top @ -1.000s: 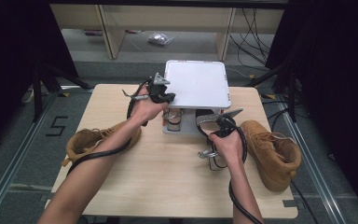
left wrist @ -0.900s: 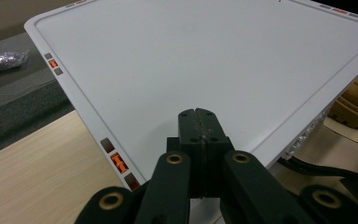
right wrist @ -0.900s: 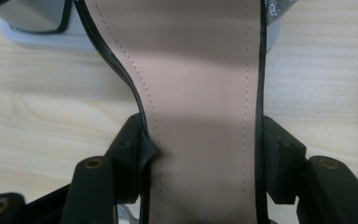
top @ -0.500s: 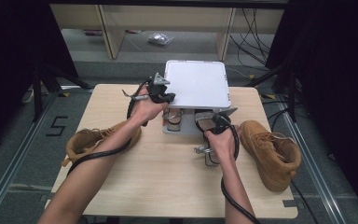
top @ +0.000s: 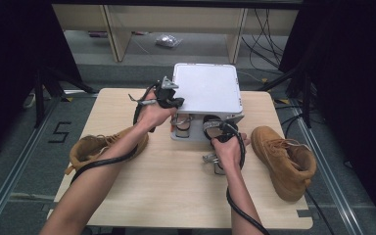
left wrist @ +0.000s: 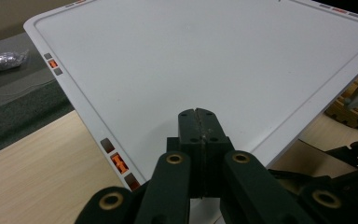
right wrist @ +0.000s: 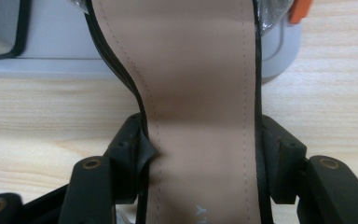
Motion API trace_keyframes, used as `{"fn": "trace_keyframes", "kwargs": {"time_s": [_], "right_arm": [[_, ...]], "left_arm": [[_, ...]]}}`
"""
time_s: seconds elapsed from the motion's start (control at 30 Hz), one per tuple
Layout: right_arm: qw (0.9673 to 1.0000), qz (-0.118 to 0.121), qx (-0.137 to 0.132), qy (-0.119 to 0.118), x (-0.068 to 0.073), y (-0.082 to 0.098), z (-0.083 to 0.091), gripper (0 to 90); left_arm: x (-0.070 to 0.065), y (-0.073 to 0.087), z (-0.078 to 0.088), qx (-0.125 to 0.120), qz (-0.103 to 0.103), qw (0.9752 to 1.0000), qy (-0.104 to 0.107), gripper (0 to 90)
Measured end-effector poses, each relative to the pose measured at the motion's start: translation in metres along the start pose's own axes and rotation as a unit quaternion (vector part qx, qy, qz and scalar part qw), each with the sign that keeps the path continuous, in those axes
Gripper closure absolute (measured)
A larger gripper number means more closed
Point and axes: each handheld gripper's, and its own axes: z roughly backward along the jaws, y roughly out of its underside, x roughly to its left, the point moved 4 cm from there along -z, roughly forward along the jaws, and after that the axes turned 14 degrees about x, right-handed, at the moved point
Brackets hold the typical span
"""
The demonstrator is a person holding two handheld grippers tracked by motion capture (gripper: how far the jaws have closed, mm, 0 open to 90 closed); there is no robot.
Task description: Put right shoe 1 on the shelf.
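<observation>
My left gripper (left wrist: pixel 199 122) pressed together, tip resting against the raised white lid (left wrist: pixel 205 60), my right gripper (right wrist: pixel 200 158) pinching the sandal (right wrist: pixel 196 93) across its tan insole, toe reaching into the grey box (top: pixel 192 137) under the lid, boots (top: pixel 284 159) either side.

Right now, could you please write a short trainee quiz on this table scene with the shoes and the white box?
1. True or false: the left gripper has its jaws shut above the white lid.
2. What does the right gripper hold? A) a tan boot B) a black sandal with a tan insole C) a cable
3. How many tan boots are on the table?

Key: 1 true. 2 B, the sandal. 3 two, the left boot and the right boot.
</observation>
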Motion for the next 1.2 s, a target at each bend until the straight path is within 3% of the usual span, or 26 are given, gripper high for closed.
{"fn": "trace_keyframes", "kwargs": {"time_s": [0.07, 0.13, 0.2, 0.27, 0.3, 0.37, 0.43, 0.5, 0.53, 0.57, 0.6, 0.63, 0.73, 0.8, 0.83, 0.87, 0.9, 0.97, 1.07, 1.1, 1.13, 1.2], "right_arm": [[0.9999, -0.014, -0.005, -0.004, 0.004, -0.001, -0.001, 42.7], [1.0, 0.0, -0.008, -0.002, 0.004, 0.0, -0.001, 42.0], [0.9996, -0.014, -0.014, -0.021, 0.008, 0.002, 0.001, 39.6], [0.9995, 0.003, -0.026, -0.015, 0.006, 0.004, 0.003, 35.2], [0.998, 0.045, -0.045, 0.006, -0.001, 0.002, 0.002, 35.1], [0.997, 0.053, -0.056, 0.011, -0.002, 0.002, 0.004, 34.2], [0.9961, 0.065, -0.06, -0.001, -0.001, 0.004, 0.013, 33.6], [0.9961, 0.058, -0.067, 0.002, -0.001, 0.006, 0.016, 33.6], [0.998, 0.019, -0.059, -0.011, 0.005, 0.01, 0.02, 33.9], [0.997, 0.047, -0.06, -0.014, 0.0, 0.014, 0.029, 34.9], [0.9965, 0.05, -0.063, -0.022, -0.001, 0.016, 0.033, 35.8], [0.9953, 0.059, -0.076, -0.014, -0.004, 0.018, 0.038, 36.8], [0.9943, 0.06, -0.085, -0.02, -0.008, 0.023, 0.048, 40.1], [0.9943, 0.059, -0.084, -0.026, -0.014, 0.034, 0.061, 51.6], [0.9934, 0.075, -0.082, -0.028, -0.017, 0.039, 0.063, 55.4], [0.9934, 0.075, -0.082, -0.028, -0.017, 0.039, 0.063, 55.4], [0.9921, 0.086, -0.085, -0.033, -0.022, 0.046, 0.066, 65.2], [0.992, 0.09, -0.084, -0.026, -0.027, 0.055, 0.067, 73.1], [0.9934, 0.086, -0.067, -0.034, -0.028, 0.064, 0.069, 79.5], [0.993, 0.098, -0.056, -0.036, -0.031, 0.072, 0.066, 85.1], [0.993, 0.098, -0.056, -0.036, -0.031, 0.072, 0.066, 85.1], [0.9959, 0.077, -0.018, -0.043, -0.03, 0.085, 0.06, 89.8]], "left_arm": [[0.0, 0.0, 0.0, -0.001, -0.001, 1.0, 0.001, 90.0], [0.0, 0.0, 0.0, 0.0, 0.0, 1.0, 0.001, 90.0], [0.0, 0.0, 0.0, 0.0, 0.0, 1.0, 0.0, 90.0], [0.0, 0.0, 0.0, 0.0, -0.001, 1.0, 0.0, 90.0], [0.0, 0.0, 0.0, 0.0, -0.001, 1.0, -0.001, 89.9], [0.0, 0.0, 0.0, 0.0, -0.001, 1.0, -0.001, 90.0], [0.0, 0.0, 0.0, 0.0, -0.001, 1.0, -0.001, 89.9], [0.0, 0.0, 0.0, 0.0, -0.001, 1.0, -0.001, 89.9], [0.0, 0.0, 0.0, 0.0, -0.001, 1.0, -0.001, 89.9], [0.001, 0.0, 0.0, 0.001, -0.002, 1.0, 0.0, 90.0], [0.0, 0.0, 0.0, 0.0, -0.002, 1.0, 0.0, 90.0], [0.0, 0.0, 0.0, 0.0, -0.001, 1.0, -0.001, 90.0], [0.0, 0.0, 0.0, 0.0, -0.002, 1.0, -0.002, 90.0], [0.0, 0.0, 0.0, 0.002, -0.002, 1.0, 0.0, 90.0], [0.0, 0.0, 0.0, 0.002, -0.002, 1.0, 0.001, 90.0], [0.0, 0.0, 0.0, 0.002, -0.002, 1.0, 0.001, 90.0], [0.0, 0.0, 0.0, 0.002, -0.002, 1.0, 0.0, 90.0], [0.0, 0.0, 0.0, 0.001, -0.002, 1.0, -0.003, 90.0], [0.0, 0.0, 0.0, 0.001, -0.001, 1.0, -0.002, 90.0], [0.0, 0.001, 0.001, 0.002, 0.0, 1.0, -0.004, 90.0], [0.0, 0.001, 0.001, 0.002, 0.0, 1.0, -0.004, 90.0], [0.0, 0.001, 0.001, 0.002, 0.0, 1.0, -0.005, 90.0]]}}
